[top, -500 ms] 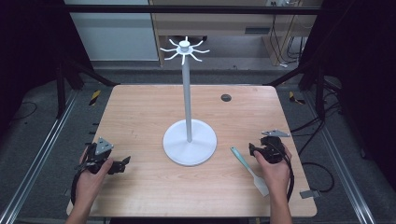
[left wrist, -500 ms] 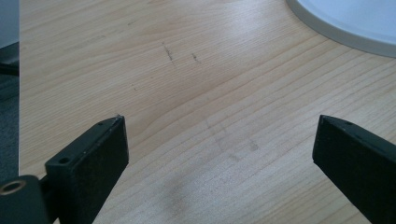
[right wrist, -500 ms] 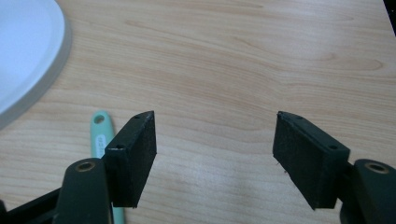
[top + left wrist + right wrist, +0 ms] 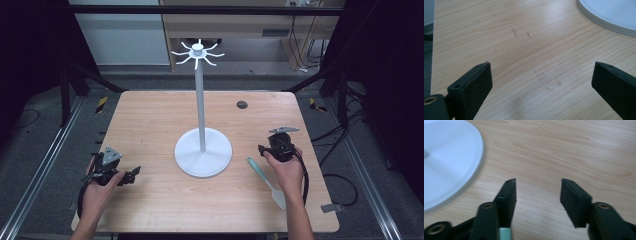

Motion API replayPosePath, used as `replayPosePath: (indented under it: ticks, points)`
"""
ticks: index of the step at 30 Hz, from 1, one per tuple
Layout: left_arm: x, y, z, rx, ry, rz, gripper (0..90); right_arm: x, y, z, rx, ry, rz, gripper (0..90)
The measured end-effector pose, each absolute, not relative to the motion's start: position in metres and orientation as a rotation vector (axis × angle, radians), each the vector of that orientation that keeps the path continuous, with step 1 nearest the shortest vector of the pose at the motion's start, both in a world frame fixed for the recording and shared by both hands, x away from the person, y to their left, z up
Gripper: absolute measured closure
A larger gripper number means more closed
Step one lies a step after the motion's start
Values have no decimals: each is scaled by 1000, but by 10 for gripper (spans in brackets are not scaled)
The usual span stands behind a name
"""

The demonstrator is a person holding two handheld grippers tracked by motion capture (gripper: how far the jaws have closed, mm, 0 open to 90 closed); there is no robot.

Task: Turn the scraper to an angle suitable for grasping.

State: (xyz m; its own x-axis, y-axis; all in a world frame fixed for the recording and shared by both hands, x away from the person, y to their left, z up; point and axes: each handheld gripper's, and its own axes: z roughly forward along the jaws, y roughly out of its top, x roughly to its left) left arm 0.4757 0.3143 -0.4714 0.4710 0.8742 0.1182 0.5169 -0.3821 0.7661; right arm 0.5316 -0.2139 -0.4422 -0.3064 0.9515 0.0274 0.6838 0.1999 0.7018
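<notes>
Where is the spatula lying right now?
In the high view the spatula lies flat on the table's right front area, between the white stand's round base and the person's right hand, just below the right gripper.

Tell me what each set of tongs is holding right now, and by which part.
Nothing is held. The left tongs stand open over bare table. The right tongs are open too; the spatula lies on the table beside them.
</notes>
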Motion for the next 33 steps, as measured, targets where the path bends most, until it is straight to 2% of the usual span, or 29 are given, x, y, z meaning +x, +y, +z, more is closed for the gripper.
replayPosePath:
  ticks: [9,17,33]
  points:
    - [472,318,-465,1999,1137,713,34,524,-204,-460,1512,2084,900,785]
    - [476,317,-466,1990,1149,708,61,513,-204,-460,1476,2116,910,891]
    - [476,312,-468,2011,1141,703,70,522,-196,-479,1513,2225,806,900]
